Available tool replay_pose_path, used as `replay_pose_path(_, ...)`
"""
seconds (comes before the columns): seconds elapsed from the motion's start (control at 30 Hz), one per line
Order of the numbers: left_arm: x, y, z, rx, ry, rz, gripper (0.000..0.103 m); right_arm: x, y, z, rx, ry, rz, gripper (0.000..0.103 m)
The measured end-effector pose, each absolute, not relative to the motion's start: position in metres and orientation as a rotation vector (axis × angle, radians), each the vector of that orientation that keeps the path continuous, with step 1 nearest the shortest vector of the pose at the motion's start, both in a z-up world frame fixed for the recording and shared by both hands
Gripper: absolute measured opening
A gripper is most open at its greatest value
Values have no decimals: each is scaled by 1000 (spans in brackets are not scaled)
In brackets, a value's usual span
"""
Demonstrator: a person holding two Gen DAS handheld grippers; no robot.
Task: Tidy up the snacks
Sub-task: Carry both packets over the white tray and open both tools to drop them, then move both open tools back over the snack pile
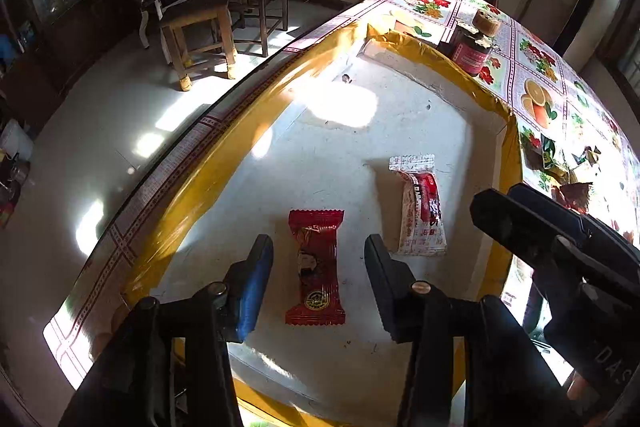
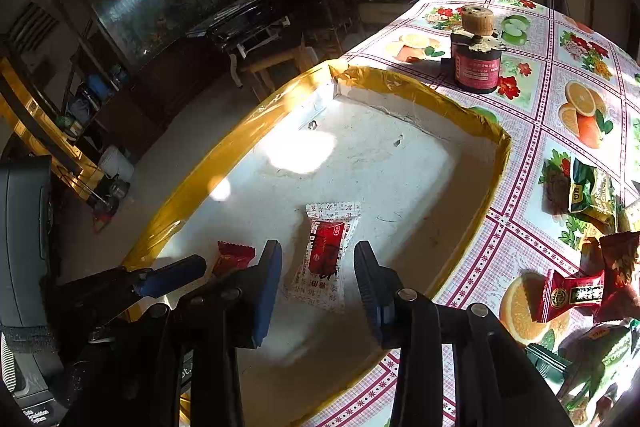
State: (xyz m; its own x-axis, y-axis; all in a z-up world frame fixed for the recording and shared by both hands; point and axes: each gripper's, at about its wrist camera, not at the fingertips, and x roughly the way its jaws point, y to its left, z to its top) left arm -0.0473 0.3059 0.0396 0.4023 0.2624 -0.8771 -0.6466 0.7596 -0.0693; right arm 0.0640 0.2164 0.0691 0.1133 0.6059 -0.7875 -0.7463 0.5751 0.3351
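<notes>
A shallow white tray with a yellow taped rim (image 1: 224,163) (image 2: 424,87) lies on the table. Inside it lie a red snack packet (image 1: 316,267) (image 2: 234,257) and a white-and-red packet (image 1: 420,207) (image 2: 326,255). My left gripper (image 1: 318,287) is open, its fingers straddling the red packet just above it. My right gripper (image 2: 318,287) is open and empty above the white-and-red packet; it also shows in the left wrist view (image 1: 520,215). More wrapped snacks (image 2: 576,295) lie on the tablecloth right of the tray.
A dark jar with a cork top (image 2: 476,63) (image 1: 472,47) stands beyond the tray's far rim. The fruit-patterned tablecloth (image 2: 580,107) covers the table. A wooden stool (image 1: 200,35) and chair stand on the floor past the table's left edge.
</notes>
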Motion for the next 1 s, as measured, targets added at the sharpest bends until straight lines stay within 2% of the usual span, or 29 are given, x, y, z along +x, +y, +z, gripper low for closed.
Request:
replay_pose_path(0.03, -49, 302, 44, -435, 992, 592, 51, 62, 203, 78, -144, 1040, 982, 55)
replay_pose_path(0.07, -50, 298, 49, -431, 984, 585, 58, 61, 190, 85, -126, 1022, 969, 60)
replay_pose_path(0.13, -52, 285, 59, -414, 958, 562, 64, 58, 158, 96, -81, 989, 937, 70)
replay_pose_path(0.3, -49, 244, 74, -370, 928, 476, 70, 50, 75, 96, -11, 983, 811, 70)
replay_pose_path(0.5, -34, 195, 72, -316, 951, 390, 70, 44, -11, 88, 52, 1005, 664, 70)
replay_pose_path(1.0, -5, 129, 49, -217, 1042, 297, 71, 27, -108, 92, 53, 962, 483, 76)
